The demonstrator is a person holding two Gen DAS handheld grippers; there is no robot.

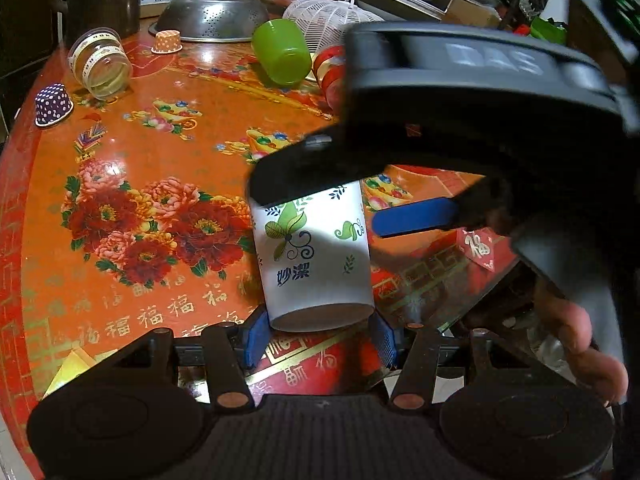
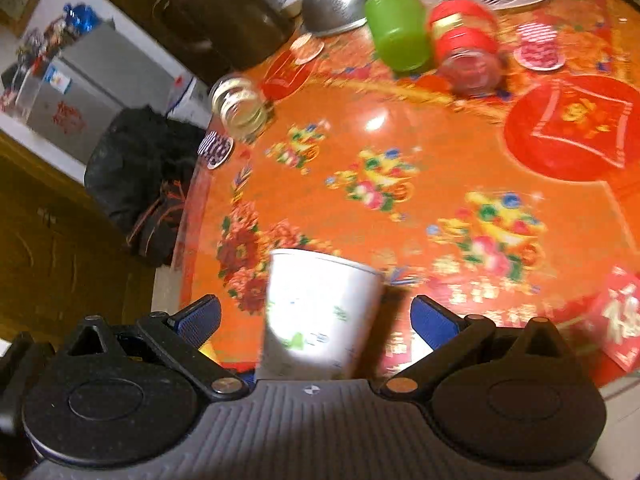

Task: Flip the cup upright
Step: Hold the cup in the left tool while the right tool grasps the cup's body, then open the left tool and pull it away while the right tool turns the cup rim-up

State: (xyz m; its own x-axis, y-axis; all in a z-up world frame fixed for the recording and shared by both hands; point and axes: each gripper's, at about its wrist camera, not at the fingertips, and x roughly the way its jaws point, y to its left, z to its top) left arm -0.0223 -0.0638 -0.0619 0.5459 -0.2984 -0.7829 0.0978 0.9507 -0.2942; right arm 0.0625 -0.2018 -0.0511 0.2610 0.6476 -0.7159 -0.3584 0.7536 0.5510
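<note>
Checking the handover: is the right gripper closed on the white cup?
Open. The right gripper has its blue pads spread to either side of the white cup, with gaps showing.

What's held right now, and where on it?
The left gripper grips the white paper cup by its narrow base end. The right gripper is open around the cup, its fingers apart from it.

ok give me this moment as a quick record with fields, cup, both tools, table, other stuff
cup: white paper cup with green leaf print and blue characters, base toward the left wrist camera
left tool: blue pads close on either side of the cup's base; contact unclear
right tool: open, pads apart either side of the cup, not touching
surface: round orange floral table
other items: green plastic cup on its side, clear glass jar on its side, upturned steel colander
image quality: right wrist view is motion-blurred
</note>
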